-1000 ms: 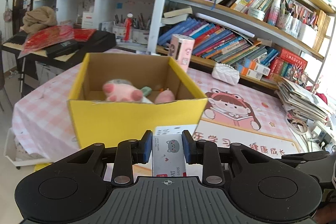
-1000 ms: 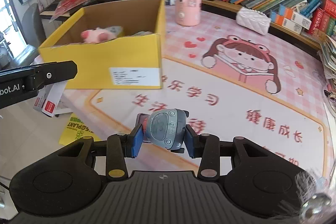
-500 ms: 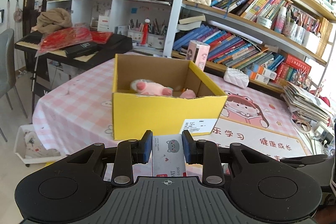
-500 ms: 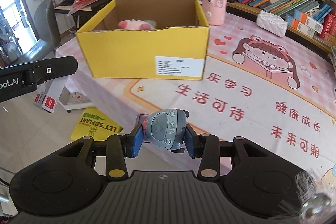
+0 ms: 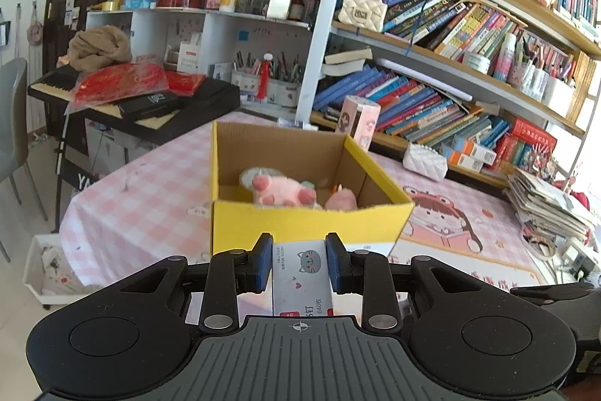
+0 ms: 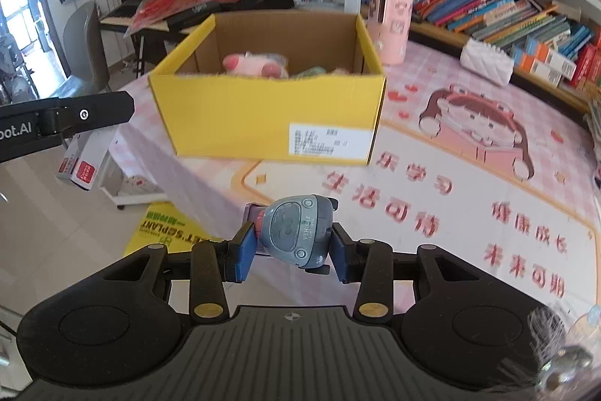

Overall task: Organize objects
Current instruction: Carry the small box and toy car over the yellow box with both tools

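My left gripper is shut on a small white staples box with a cat print, held in front of the near wall of the open yellow cardboard box. A pink plush toy lies inside it. My right gripper is shut on a grey-blue toy car, above the table's near edge, short of the yellow box. The left gripper with its white box shows at the left of the right wrist view.
A pink cylindrical container stands behind the box. A white quilted pouch lies by the bookshelf. The table carries a pink cartoon mat. A keyboard stand and a grey chair stand left of the table.
Both grippers pulled back from the yellow box, then came closer to it again and higher. Each kept its object throughout.
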A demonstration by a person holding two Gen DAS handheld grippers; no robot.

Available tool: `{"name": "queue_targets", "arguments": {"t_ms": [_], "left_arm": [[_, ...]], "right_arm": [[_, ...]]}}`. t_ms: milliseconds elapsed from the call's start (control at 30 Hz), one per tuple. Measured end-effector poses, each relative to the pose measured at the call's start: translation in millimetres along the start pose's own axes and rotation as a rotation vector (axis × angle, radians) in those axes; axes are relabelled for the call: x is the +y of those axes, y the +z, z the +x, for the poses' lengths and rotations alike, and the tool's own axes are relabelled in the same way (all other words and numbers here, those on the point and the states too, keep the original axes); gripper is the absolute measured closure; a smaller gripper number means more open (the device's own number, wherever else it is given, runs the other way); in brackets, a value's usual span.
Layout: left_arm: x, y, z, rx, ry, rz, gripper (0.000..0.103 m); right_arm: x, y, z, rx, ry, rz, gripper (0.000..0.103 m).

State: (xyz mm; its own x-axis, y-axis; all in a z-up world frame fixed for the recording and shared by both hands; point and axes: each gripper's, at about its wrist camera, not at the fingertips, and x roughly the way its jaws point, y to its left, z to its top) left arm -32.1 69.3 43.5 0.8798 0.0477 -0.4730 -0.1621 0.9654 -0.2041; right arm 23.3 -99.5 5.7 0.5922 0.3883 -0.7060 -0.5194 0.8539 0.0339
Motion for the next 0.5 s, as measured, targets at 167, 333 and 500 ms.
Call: {"name": "queue_targets", "arguments": {"t_ms": [167,333,500], "left_arm": [[-1,20,17,-0.039,0.014,0.003,0.075],[0,40,40,-0.059,0.045,0.007,0.075],[-2,58,72,-0.063,0.072,0.003,0.075]], "right_arm": [[-10,26,1,-0.061,-0.005,0.001,0.064],[-22,65,10,-0.126,0.01,-0.004,0.064],[-38,104,26,-0.184,0.023,-0.026,0.064]]}}
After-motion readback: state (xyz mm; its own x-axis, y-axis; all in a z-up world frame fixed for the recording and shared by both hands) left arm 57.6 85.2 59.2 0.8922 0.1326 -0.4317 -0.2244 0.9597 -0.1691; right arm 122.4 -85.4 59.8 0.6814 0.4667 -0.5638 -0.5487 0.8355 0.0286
